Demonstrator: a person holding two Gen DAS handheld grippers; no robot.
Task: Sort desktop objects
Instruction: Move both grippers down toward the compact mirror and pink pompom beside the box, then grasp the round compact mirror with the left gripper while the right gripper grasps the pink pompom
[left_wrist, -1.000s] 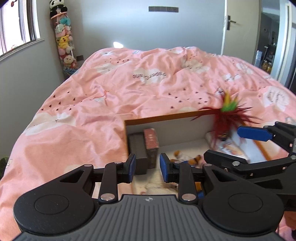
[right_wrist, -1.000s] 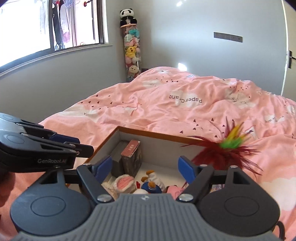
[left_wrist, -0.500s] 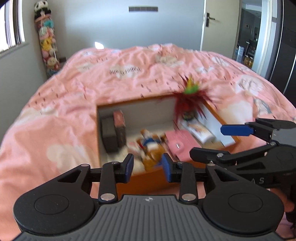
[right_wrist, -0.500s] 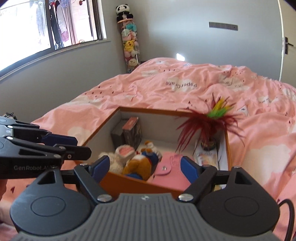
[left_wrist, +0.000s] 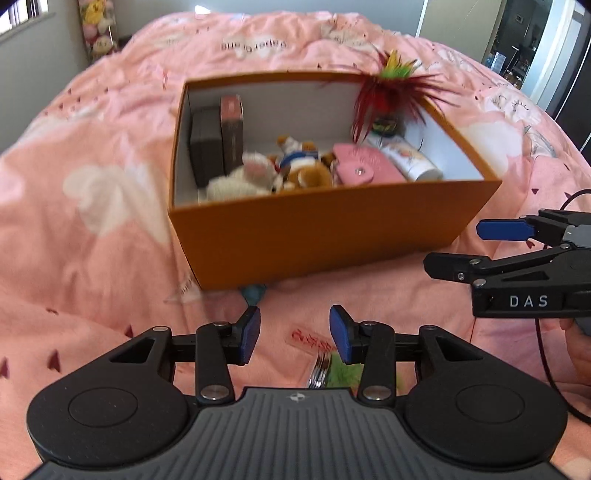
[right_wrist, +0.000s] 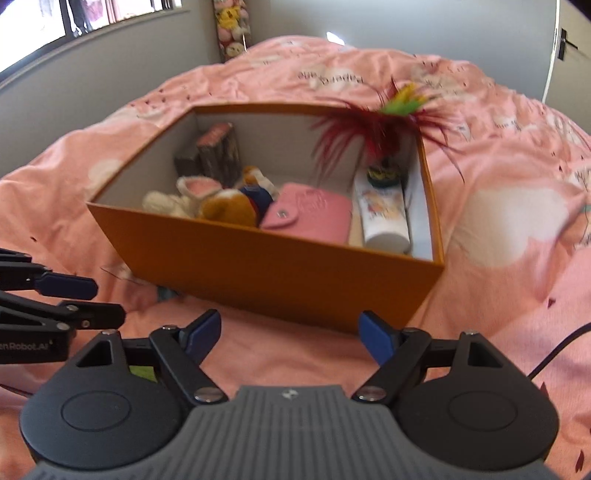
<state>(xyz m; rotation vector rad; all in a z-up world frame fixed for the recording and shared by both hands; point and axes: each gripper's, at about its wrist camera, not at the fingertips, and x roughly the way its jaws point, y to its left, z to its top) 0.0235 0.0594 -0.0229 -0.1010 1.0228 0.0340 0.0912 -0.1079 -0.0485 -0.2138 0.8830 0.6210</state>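
Note:
An orange box (left_wrist: 325, 229) (right_wrist: 280, 273) stands on the pink bed. It holds two dark upright boxes (left_wrist: 216, 140), plush toys (left_wrist: 280, 170), a pink wallet (left_wrist: 365, 168), a white tube (left_wrist: 410, 157) and a red feather shuttlecock (left_wrist: 388, 92). My left gripper (left_wrist: 293, 334) is open and empty, in front of the box, above a clear plastic strip (left_wrist: 310, 338) and a metal fork (left_wrist: 319, 371) on the cover. My right gripper (right_wrist: 290, 334) is open and empty before the box's near wall.
The pink quilt (left_wrist: 92, 229) surrounds the box. A small blue thing (left_wrist: 255, 291) peeks out under the box's near edge. A column of plush toys (right_wrist: 231, 26) stands by the far wall. A cable (left_wrist: 546, 354) trails from the right gripper.
Both grippers have pulled back and tilted down, so the whole box now shows in front of them. The left jaws have opened wider.

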